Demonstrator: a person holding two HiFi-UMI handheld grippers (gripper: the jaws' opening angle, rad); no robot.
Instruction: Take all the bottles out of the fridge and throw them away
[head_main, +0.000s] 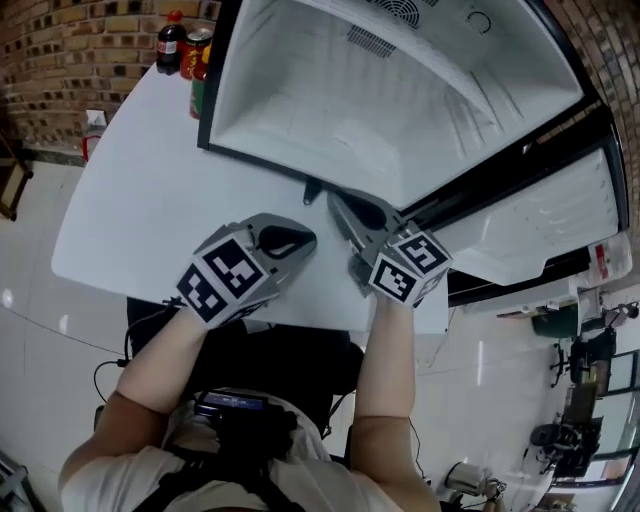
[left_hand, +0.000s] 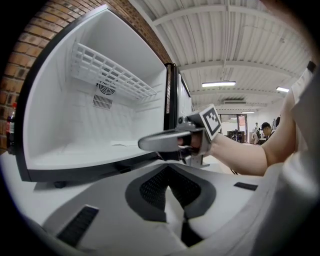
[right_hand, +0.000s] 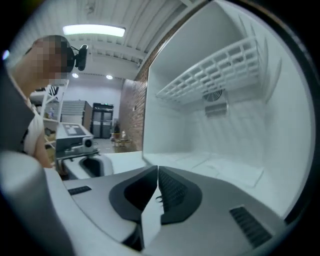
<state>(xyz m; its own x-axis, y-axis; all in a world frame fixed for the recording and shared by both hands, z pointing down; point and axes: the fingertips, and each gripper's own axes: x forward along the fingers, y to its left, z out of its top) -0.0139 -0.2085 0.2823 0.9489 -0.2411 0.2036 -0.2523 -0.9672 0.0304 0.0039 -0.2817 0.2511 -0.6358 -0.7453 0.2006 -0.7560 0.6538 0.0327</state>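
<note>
A white table (head_main: 140, 200) bears the open fridge (head_main: 330, 110) just ahead of the left gripper (head_main: 308, 240) and the right gripper (head_main: 338, 203), with a cola bottle (head_main: 171, 38) and cans (head_main: 196, 52) farther off to their left.

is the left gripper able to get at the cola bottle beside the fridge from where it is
Probably yes: bare table lies between the left gripper and the cola bottle, outside the fridge.
</note>
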